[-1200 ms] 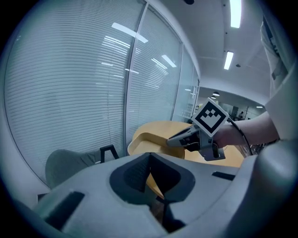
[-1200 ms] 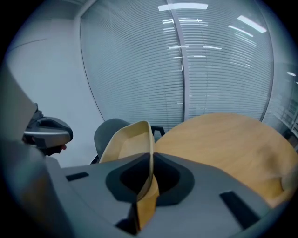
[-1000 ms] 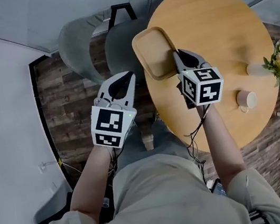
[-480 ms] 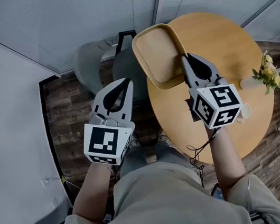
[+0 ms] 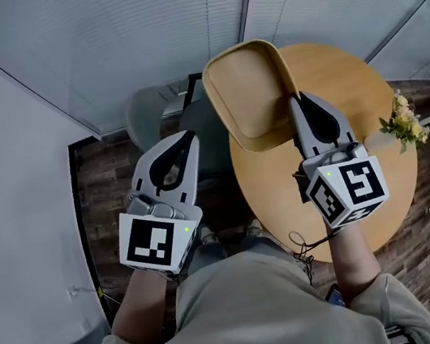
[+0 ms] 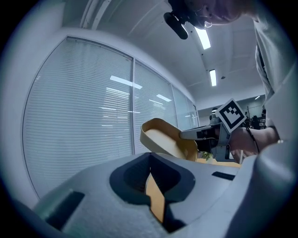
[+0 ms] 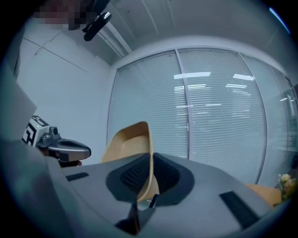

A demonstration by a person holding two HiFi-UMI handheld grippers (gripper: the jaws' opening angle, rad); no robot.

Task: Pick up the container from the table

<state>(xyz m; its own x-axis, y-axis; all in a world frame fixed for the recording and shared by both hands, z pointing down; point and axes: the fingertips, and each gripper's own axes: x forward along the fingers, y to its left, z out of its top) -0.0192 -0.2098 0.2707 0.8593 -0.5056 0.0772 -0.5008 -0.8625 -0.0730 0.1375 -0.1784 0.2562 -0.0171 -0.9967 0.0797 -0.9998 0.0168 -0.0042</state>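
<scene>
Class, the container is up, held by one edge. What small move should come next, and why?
Probably level the container: the right hand-held gripper pinches only one rim, so it hangs tilted above the table.

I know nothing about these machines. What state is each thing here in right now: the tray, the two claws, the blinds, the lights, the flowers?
Container: empty, tilted, lifted clear of the table.
Right gripper: shut on the container's rim.
Left gripper: jaws together, off to the side, apart from the container.
Blinds: lowered.
Ceiling lights: on.
Flowers: upright on the table.
</scene>
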